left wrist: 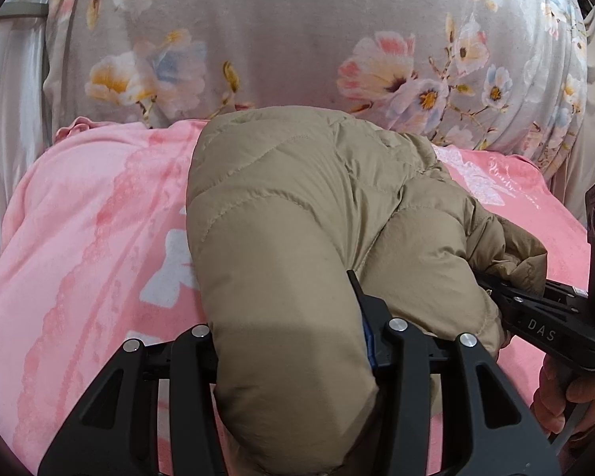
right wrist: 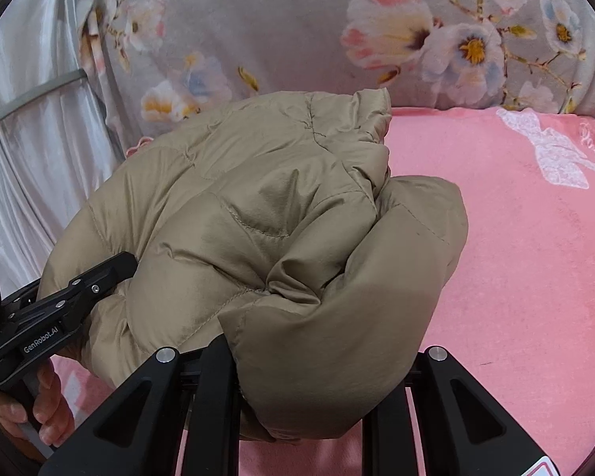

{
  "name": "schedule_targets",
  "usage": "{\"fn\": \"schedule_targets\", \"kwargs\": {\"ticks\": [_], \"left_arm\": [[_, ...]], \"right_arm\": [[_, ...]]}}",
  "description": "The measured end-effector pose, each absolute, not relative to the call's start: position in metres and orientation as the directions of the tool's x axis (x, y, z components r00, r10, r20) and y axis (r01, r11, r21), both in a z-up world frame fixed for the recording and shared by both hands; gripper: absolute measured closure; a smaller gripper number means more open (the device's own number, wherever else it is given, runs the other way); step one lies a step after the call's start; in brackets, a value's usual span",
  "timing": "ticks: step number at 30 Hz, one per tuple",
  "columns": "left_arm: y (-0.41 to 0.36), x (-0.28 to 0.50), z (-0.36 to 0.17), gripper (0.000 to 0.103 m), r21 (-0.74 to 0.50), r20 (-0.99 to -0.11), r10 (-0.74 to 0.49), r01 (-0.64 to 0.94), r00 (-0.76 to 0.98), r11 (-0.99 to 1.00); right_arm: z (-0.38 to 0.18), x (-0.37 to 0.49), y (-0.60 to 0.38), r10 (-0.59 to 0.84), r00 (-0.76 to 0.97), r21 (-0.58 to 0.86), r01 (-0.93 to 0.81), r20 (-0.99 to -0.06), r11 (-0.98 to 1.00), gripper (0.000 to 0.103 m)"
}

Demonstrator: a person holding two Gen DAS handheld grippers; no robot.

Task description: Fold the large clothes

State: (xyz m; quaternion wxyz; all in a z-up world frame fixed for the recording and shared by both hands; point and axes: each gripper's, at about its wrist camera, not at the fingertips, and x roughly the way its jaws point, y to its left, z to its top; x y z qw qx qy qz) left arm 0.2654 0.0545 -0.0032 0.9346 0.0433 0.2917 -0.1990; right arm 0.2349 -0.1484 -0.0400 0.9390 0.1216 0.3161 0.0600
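A tan quilted down jacket (left wrist: 297, 206), bundled into a thick, partly folded mass, lies on a bed covered by a pink blanket (left wrist: 79, 238) printed with white bows; behind it rises a grey floral quilt (left wrist: 281, 39), and pale satin curtain fabric (right wrist: 31, 119) hangs at the left edge. In the left wrist view, the left gripper (left wrist: 293, 341) has its jaws clamped on a puffy fold of the jacket, the padded fabric bulging between and below the black fingers (left wrist: 371, 317). At the right of that view the right gripper (left wrist: 492, 289) enters from the side, its tip buried in a crumpled edge of the jacket, with the person's hand (left wrist: 571, 396) wrapped round its handle. In the right wrist view, the right gripper (right wrist: 317, 357) has its jaws closed on another rounded fold of the jacket (right wrist: 258, 214), which fills the space between them and hides the fingertips. The left gripper (right wrist: 111, 269) shows at the lower left, pressed into the jacket's side, a hand (right wrist: 39, 408) holding its grip. The pink blanket (right wrist: 515, 258) lies bare to the right of the garment.
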Motion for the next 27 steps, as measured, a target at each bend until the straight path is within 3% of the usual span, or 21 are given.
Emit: {"fn": "schedule_targets", "kwargs": {"ticks": [7, 10, 14, 18, 21, 27], "left_arm": [[0.056, 0.265, -0.014, 0.057, -0.02, -0.567, -0.34, 0.4, 0.75, 0.916], [0.06, 0.266, -0.019, 0.052, -0.043, -0.58, -0.339, 0.388, 0.741, 0.921], [0.078, 0.27, -0.025, 0.032, -0.145, -0.614, -0.343, 0.326, 0.711, 0.934], [0.092, 0.261, -0.026, 0.018, -0.15, -0.643, -0.291, 0.256, 0.709, 0.955], [0.099, 0.249, -0.019, 0.015, -0.106, -0.661, -0.232, 0.218, 0.714, 0.97], [0.116, 0.214, 0.003, 0.015, -0.056, -0.721, -0.128, 0.127, 0.681, 0.99]], "right_arm": [[-0.058, 0.239, -0.145, 0.189, 0.767, 0.273, -0.019, -0.613, 0.962, 0.085], [-0.062, 0.239, -0.146, 0.195, 0.754, 0.286, -0.01, -0.627, 0.958, 0.083], [-0.063, 0.239, -0.152, 0.225, 0.733, 0.336, 0.006, -0.642, 0.942, 0.073], [-0.058, 0.23, -0.161, 0.265, 0.712, 0.395, 0.019, -0.651, 0.918, 0.06], [-0.053, 0.215, -0.168, 0.287, 0.698, 0.434, 0.038, -0.656, 0.9, 0.052], [-0.027, 0.158, -0.185, 0.2, 0.726, 0.398, 0.11, -0.658, 0.911, 0.049]]}}
